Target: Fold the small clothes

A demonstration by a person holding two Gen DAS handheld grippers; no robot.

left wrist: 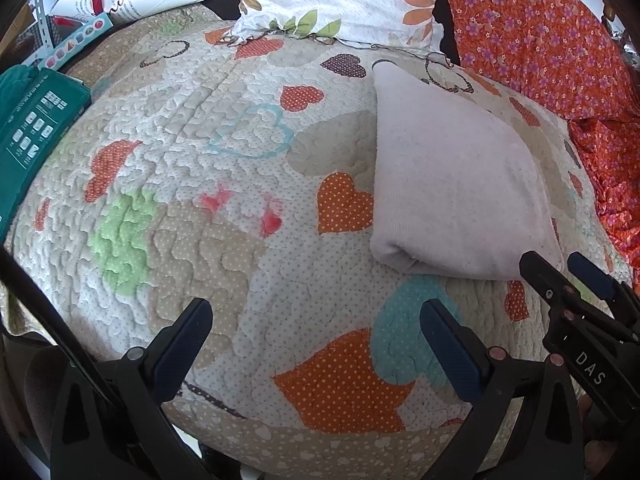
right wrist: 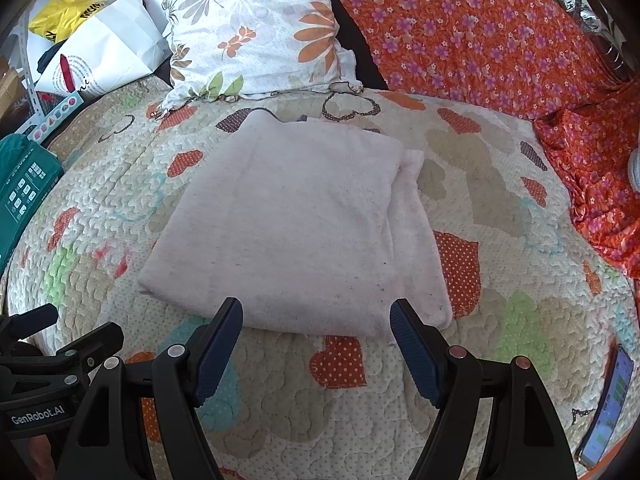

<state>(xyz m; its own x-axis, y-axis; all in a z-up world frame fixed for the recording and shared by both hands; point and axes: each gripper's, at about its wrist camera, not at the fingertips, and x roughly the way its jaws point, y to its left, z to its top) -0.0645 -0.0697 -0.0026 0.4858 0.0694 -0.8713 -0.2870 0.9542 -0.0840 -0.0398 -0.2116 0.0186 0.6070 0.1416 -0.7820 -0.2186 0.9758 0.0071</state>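
A pale pink folded garment [right wrist: 296, 224] lies flat on the heart-patterned quilt [right wrist: 492, 280]. It also shows in the left wrist view [left wrist: 452, 176], to the right. My right gripper [right wrist: 316, 316] is open and empty, its fingertips just short of the garment's near edge. My left gripper [left wrist: 316, 316] is open and empty over bare quilt [left wrist: 200, 200], left of the garment. The right gripper's fingers [left wrist: 540, 276] show in the left wrist view, at the garment's near right corner. The left gripper's body [right wrist: 48, 360] shows at the lower left of the right wrist view.
A floral pillow [right wrist: 260, 28] and an orange flowered cloth [right wrist: 480, 36] lie at the back. A green box [left wrist: 28, 128], a white paper bag [right wrist: 108, 48] and a yellow bag [right wrist: 64, 12] sit at the left. A phone [right wrist: 612, 400] lies at the quilt's right edge.
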